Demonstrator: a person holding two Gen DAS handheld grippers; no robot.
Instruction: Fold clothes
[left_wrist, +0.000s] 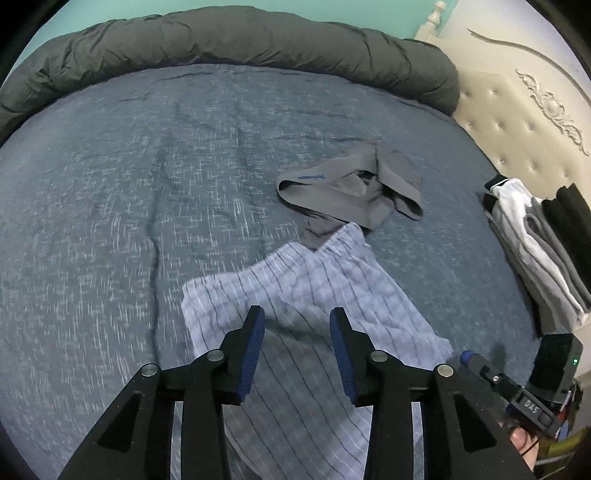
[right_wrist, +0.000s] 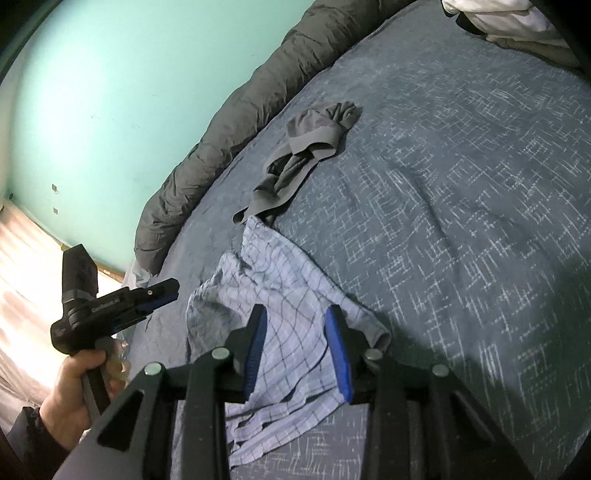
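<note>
Beneath both fingers (left_wrist: 255, 332), checked shorts (left_wrist: 314, 291)

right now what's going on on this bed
A person holds a two-finger tool in each hand and is folding laundry on a blue bedspread. Both the left tool and the right tool hang open over a light checked garment, gripping nothing. A crumpled grey garment lies just beyond it, unfolded. A stack of folded clothes sits by the headboard.
</note>
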